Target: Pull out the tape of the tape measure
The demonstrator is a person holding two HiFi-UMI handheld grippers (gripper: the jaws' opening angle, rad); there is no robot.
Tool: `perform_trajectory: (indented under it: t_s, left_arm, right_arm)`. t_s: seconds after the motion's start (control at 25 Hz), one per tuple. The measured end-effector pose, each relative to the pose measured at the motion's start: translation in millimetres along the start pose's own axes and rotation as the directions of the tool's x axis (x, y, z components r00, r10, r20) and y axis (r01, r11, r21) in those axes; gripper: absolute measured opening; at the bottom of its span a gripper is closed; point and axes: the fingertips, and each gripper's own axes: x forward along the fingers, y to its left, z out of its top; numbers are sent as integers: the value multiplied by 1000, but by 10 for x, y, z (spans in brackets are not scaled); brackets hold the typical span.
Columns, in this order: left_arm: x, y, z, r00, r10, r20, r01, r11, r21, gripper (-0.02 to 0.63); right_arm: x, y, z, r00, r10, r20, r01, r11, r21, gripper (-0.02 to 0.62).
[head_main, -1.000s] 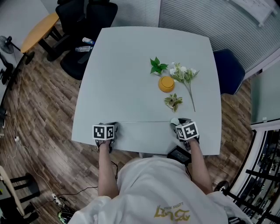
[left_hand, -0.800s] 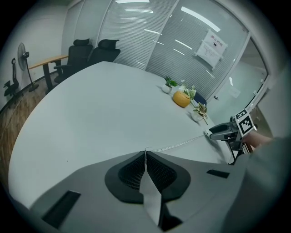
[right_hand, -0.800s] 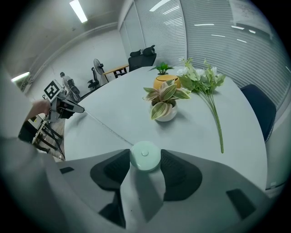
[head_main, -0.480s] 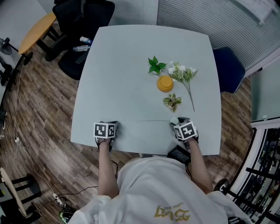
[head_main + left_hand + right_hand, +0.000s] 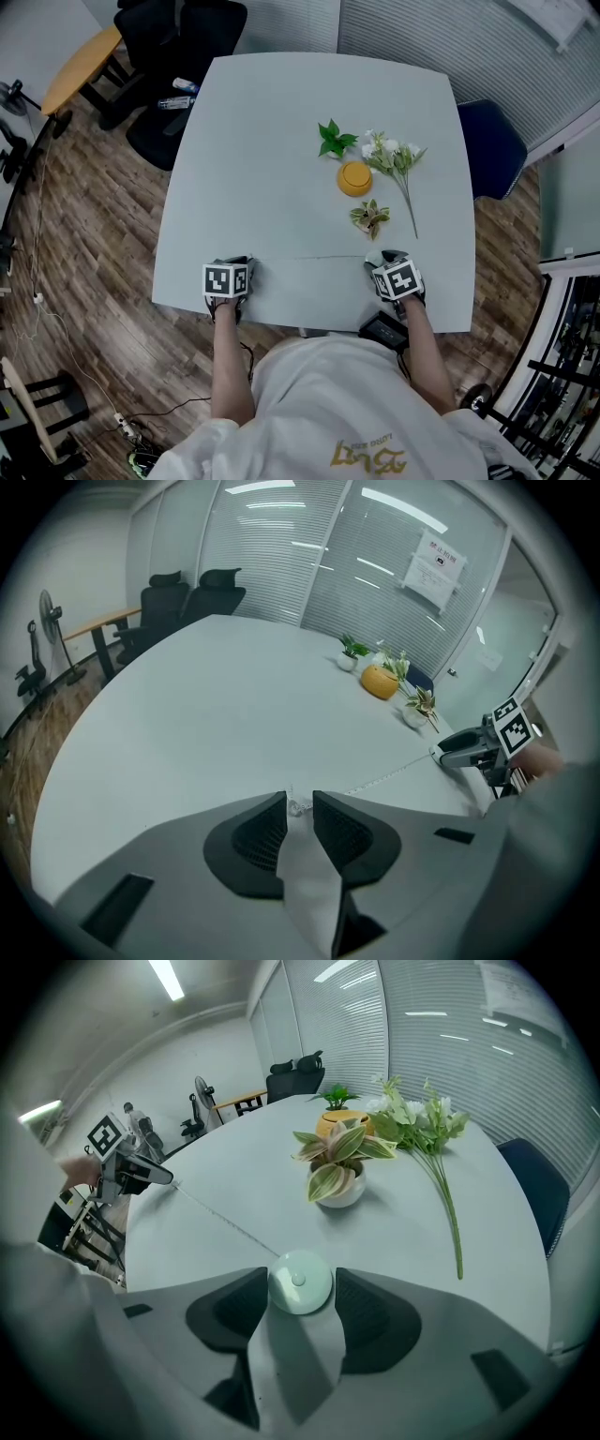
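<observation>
My left claw [image 5: 299, 799] has its jaws a little apart, and they have just been opening. The tip [image 5: 298, 807] of the tape sits right between them, at the very front. The pads do not squeeze it, so I think it is let go, or close to it. From there the tape [image 5: 389, 775] runs in a thin straight line over the desk [image 5: 281, 169], near its front edge. It goes off to my right, all the way to my right claw [image 5: 300, 1277]. That claw is clamped on the round white case [image 5: 300, 1285], with one jaw on each side. So the tape's long way goes side to side, from one claw to the other. The two claws are well apart. The tape looks pulled out already. For the next move, I think this matters most: the case lies to the right of the left claw, and the tape may want to slide back that way. The left claw is the one by the loose tip. The right claw is the one holding the case.
</observation>
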Motion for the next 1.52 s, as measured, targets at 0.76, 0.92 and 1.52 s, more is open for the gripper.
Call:
perform_trajectory:
  t_s: [0.76, 0.92, 1.52]
  left_arm:
    - [-374, -303, 197, 982, 30, 185, -39, 998, 46, 127]
    - [-541, -444, 271, 963, 7, 271, -22, 998, 53, 103]
    - [-1288, -986, 561, 820, -128, 558, 90, 991, 94, 5]
  right_arm:
    - [-469, -73, 162, 983, -37, 182, 23, 996, 81, 232]
    - [-659, 19, 225, 963, -41, 265, 14, 995, 102, 210]
    - [-1270, 291, 439, 867, -37, 497, -72, 977, 199, 27]
